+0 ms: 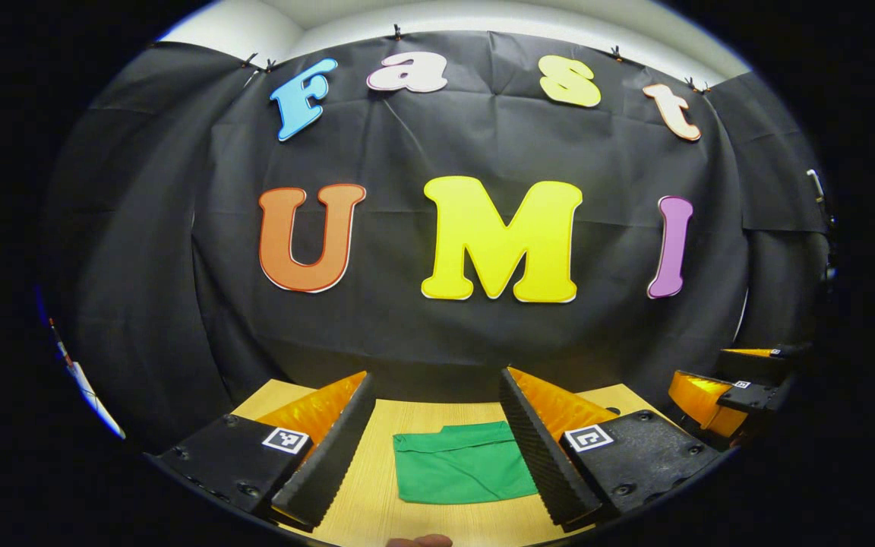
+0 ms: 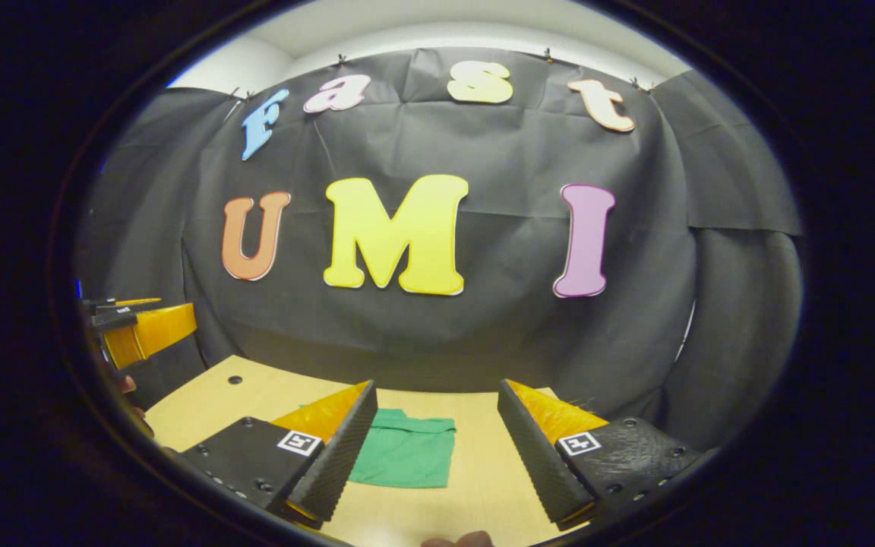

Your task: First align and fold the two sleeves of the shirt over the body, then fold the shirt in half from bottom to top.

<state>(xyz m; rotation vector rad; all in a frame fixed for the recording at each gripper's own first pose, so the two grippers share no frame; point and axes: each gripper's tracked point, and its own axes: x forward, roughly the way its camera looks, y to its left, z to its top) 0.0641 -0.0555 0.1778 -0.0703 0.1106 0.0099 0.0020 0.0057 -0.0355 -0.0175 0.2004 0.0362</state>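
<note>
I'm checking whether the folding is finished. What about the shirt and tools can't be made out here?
- Shirt, left gripper view: its right edge sits behind the left tool's right finger.
- Shirt, right gripper view: its left part is behind the right tool's left finger.
- Sleeves: none visible, so how they lie cannot be told.
- Other tool, left gripper view: cut off at the edge.

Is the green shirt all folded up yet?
It looks so. The green shirt lies on the table as a compact rectangle, no sleeves sticking out. The left claw and right claw are open, above it, holding nothing. Nothing looks left to do.
</note>
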